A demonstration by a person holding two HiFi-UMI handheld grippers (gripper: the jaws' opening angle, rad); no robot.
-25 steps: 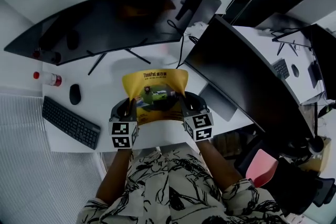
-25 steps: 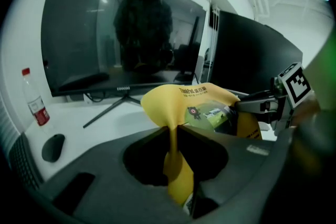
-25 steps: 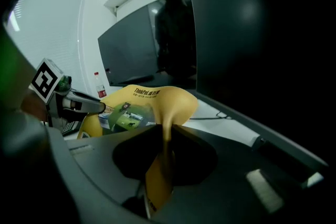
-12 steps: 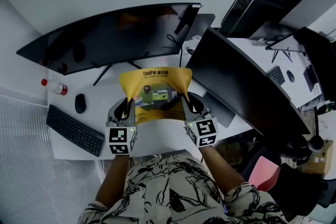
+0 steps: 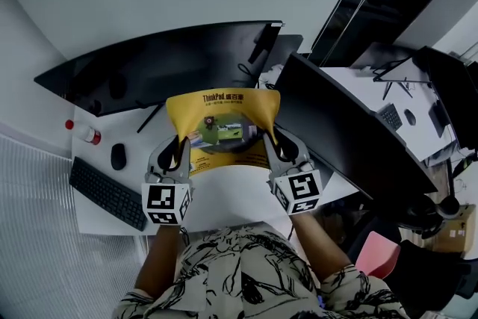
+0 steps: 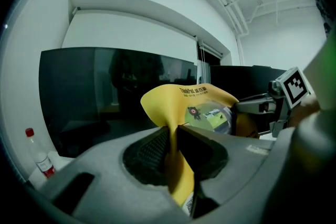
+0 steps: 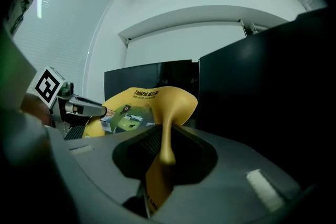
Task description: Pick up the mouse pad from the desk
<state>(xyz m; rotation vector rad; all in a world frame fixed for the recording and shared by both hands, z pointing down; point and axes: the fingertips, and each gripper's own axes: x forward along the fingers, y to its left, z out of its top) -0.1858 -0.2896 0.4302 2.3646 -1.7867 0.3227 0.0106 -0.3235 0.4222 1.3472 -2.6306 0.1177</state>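
Note:
The yellow mouse pad [image 5: 222, 127] with a printed picture hangs in the air above the white desk [image 5: 224, 194], stretched and sagging between both grippers. My left gripper [image 5: 179, 144] is shut on the pad's left edge, and in the left gripper view the yellow pad [image 6: 181, 107] is pinched between the jaws. My right gripper [image 5: 270, 138] is shut on the right edge; the right gripper view shows the pad [image 7: 165, 113] folded between its jaws, with the left gripper [image 7: 100, 109] beyond.
A curved black monitor [image 5: 164, 60] stands behind the pad and a second dark monitor [image 5: 343, 131] at the right. On the desk's left lie a black keyboard [image 5: 108, 193], a black mouse [image 5: 118, 156] and a red-capped bottle [image 5: 84, 132].
Both grippers have risen together with the mouse pad, which now hangs higher above the desk, in front of the monitor. The grips are unchanged.

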